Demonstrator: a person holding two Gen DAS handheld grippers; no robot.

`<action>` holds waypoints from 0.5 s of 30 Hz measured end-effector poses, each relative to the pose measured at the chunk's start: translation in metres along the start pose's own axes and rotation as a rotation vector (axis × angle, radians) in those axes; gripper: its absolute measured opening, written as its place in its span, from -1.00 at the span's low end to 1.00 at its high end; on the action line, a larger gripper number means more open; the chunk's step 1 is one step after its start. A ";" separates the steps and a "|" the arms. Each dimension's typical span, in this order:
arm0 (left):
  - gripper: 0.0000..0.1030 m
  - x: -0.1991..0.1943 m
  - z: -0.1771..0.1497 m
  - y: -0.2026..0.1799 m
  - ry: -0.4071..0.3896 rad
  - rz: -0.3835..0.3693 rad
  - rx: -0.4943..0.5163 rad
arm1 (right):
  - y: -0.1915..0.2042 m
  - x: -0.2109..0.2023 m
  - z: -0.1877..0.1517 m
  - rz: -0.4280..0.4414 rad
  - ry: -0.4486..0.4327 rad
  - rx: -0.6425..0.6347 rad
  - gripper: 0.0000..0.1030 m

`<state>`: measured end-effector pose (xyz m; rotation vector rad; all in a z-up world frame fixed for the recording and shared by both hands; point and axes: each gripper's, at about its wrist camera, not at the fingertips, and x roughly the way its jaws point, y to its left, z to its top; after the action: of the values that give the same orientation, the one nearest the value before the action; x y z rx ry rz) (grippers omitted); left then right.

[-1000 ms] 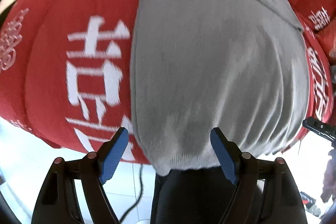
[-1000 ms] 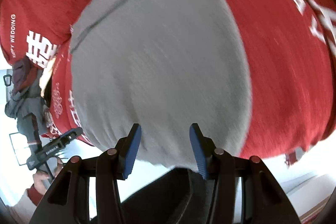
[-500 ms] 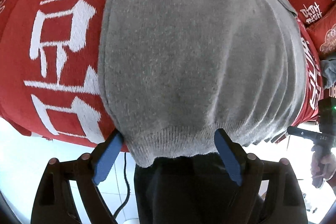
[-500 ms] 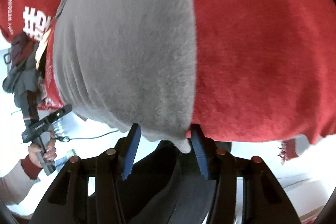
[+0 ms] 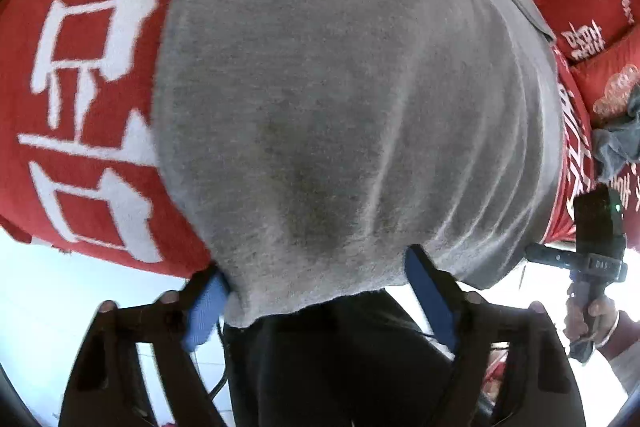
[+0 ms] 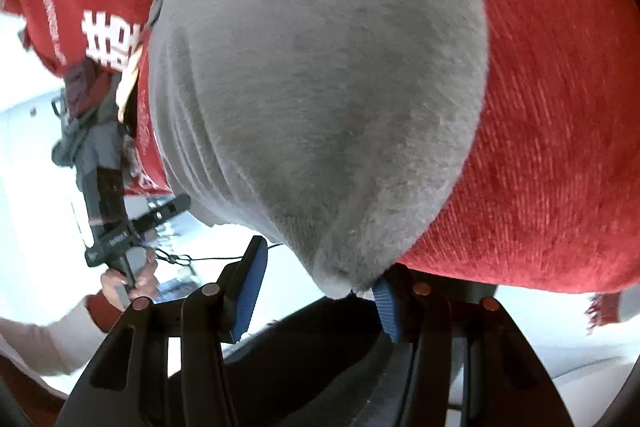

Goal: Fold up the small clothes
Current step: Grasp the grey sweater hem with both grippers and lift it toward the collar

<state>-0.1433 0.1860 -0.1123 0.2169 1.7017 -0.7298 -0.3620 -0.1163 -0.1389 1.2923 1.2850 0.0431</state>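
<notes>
left gripper (image 5: 316,297): jaws just closing, straddling left hem corner of grey knit (image 5: 352,99), grip unclear | knit: flat on red cloth (image 5: 80,67) | right gripper (image 6: 316,293): half open, right corner between pads, not pinched

Red cloth (image 5: 92,107) with white characters covers the surface, edge fringed (image 6: 600,311). Dark grey rag (image 5: 616,147) lies on it at the far side. Black cable (image 6: 208,259) on pale floor (image 5: 80,287).
</notes>
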 end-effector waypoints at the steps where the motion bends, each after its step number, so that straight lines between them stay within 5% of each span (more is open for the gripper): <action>1: 0.20 -0.003 0.000 0.000 -0.001 0.018 -0.010 | -0.001 0.000 -0.002 0.003 -0.003 0.016 0.02; 2: 0.09 -0.006 0.000 0.000 0.000 0.037 -0.014 | -0.002 -0.001 -0.003 -0.004 -0.008 0.035 -0.25; 4: -0.56 -0.009 0.000 0.007 0.006 0.058 -0.001 | -0.004 -0.005 -0.007 0.005 -0.025 0.069 -0.69; 5: -0.76 -0.011 -0.001 0.010 0.008 0.044 0.007 | -0.003 -0.007 -0.008 0.021 -0.040 0.086 -0.69; 15: -0.78 -0.064 0.018 0.000 -0.066 -0.160 0.087 | 0.039 -0.031 -0.011 0.217 -0.171 0.116 -0.70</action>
<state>-0.1114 0.1908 -0.0539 0.1162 1.6389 -0.9214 -0.3581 -0.1148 -0.0881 1.4981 1.0108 0.0110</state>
